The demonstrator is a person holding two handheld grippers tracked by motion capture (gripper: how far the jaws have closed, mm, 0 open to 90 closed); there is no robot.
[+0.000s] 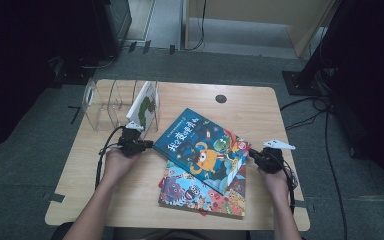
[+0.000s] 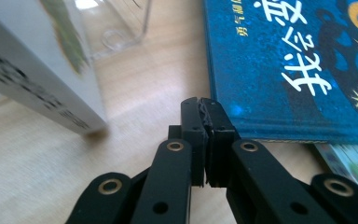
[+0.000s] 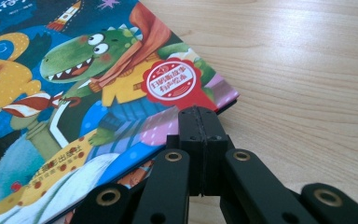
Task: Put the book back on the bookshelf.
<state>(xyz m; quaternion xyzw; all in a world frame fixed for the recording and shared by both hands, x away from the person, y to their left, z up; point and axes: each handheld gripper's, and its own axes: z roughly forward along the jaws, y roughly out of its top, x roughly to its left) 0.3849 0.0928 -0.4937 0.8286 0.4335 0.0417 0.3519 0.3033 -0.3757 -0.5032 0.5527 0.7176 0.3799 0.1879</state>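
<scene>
We are holding the left gripper point(image 1: 147, 144) at the left edge of the blue book point(image 1: 207, 147), its jaws pressed together with nothing between them. In the left gripper view, the closed tips point(image 2: 204, 108) are sitting just beside the spine edge of the blue book point(image 2: 303, 65), low over the table point(image 2: 42, 158); we cannot tell whether they are touching it. The right gripper point(image 1: 252, 152) is resting at the right corner of the same book, jaws also fully closed and empty. In the right gripper view its tips point(image 3: 199, 114) are lying right at the book's corner point(image 3: 98, 93), under the red seal, and touching or a hair apart we cannot tell.

The blue book is lying flat and skewed, overlapping a second picture book point(image 1: 200, 192) that is lying flat beneath it nearer to us. Behind the left gripper a white book point(image 1: 144, 106) is standing tilted in a clear rack point(image 1: 100, 102) at the table's far left; in the left gripper view that white book point(image 2: 32, 70) is looming at the left, with the clear rack point(image 2: 121, 28) behind it.
</scene>
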